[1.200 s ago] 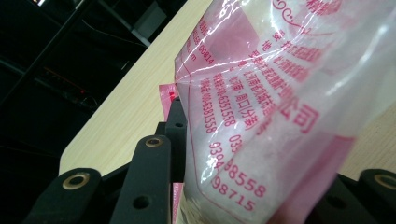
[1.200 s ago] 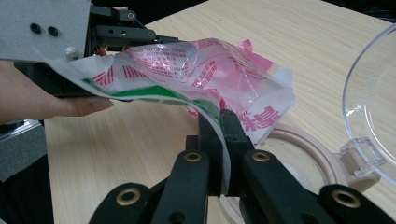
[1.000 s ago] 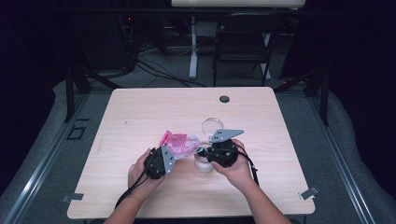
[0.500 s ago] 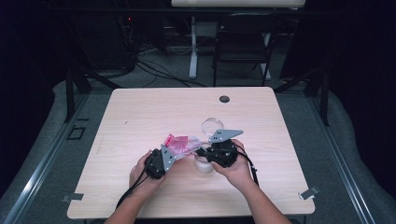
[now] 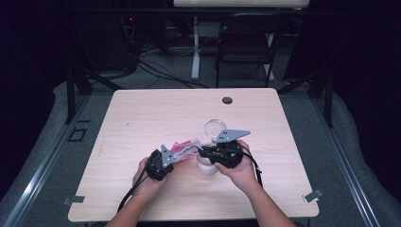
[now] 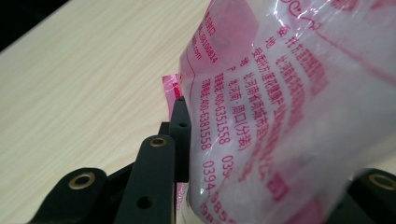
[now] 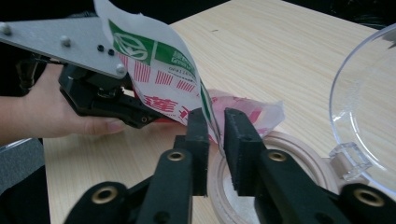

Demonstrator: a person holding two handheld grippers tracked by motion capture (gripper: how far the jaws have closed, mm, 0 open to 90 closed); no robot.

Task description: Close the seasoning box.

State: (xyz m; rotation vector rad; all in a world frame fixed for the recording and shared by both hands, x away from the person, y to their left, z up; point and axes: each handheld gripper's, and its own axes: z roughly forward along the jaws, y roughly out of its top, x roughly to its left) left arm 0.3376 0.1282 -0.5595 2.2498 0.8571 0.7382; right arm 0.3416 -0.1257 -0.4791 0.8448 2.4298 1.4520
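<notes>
Pale wooden table (image 5: 142,118) with a small dark round cap (image 5: 227,100) near its far edge. Behind, a black folding chair (image 5: 246,42), a white stand leg (image 5: 195,52), dark cables (image 5: 156,71) across grey floor.

A pale wooden table (image 5: 142,118) stands on grey carpet (image 5: 42,137) in a dark room. Behind it a black folding chair (image 5: 246,38) and a white desk leg (image 5: 195,47) stand among loose cables (image 5: 156,71).
</notes>
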